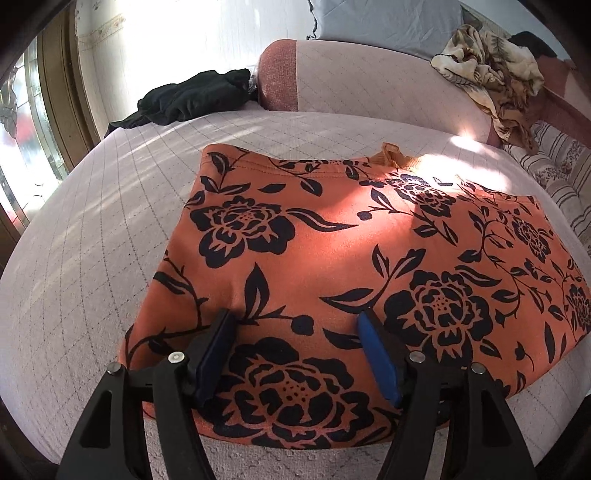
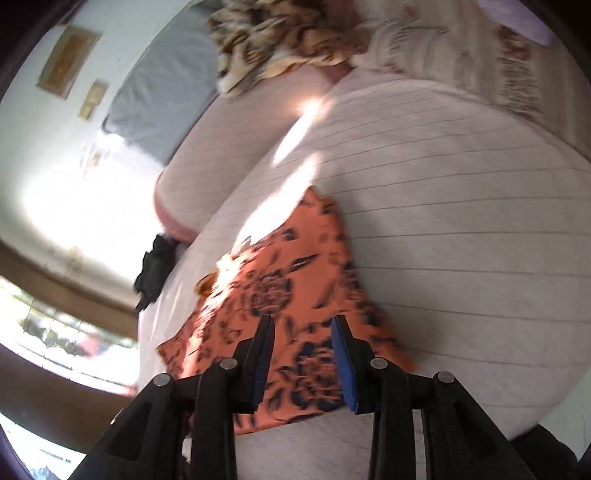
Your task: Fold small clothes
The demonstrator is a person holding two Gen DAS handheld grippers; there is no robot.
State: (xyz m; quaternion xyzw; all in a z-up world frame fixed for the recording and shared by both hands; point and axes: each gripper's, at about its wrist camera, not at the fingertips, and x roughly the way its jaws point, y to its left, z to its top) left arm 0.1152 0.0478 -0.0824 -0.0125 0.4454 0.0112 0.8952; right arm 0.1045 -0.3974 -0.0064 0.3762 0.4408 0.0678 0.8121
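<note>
At the bottom of the left wrist view, the left hand-held gripper (image 1: 299,332) has its two blue-padded fingers (image 1: 380,360) spread wide apart, holding nothing, poised over the near edge of the orange floral garment (image 1: 332,258). That garment lies flat across the centre of the frame on the pale quilted bed (image 1: 110,240), black flowers printed over it, with a bright patch of sunlight on its far right part. In the right wrist view, which is tilted and blurred, the right hand-held gripper (image 2: 303,328) is likewise parted with nothing between its fingers, hovering above the same garment (image 2: 295,295), which runs from lower centre up toward the middle of the frame. Farther back, in the upper left of the left wrist view, a black cloth (image 1: 192,98) lies crumpled on the bed beside a pink bolster (image 1: 351,81). At the upper right a brown patterned blanket (image 1: 495,70) is heaped over the bolster, with a grey pillow (image 1: 388,22) against the wall behind.
</note>
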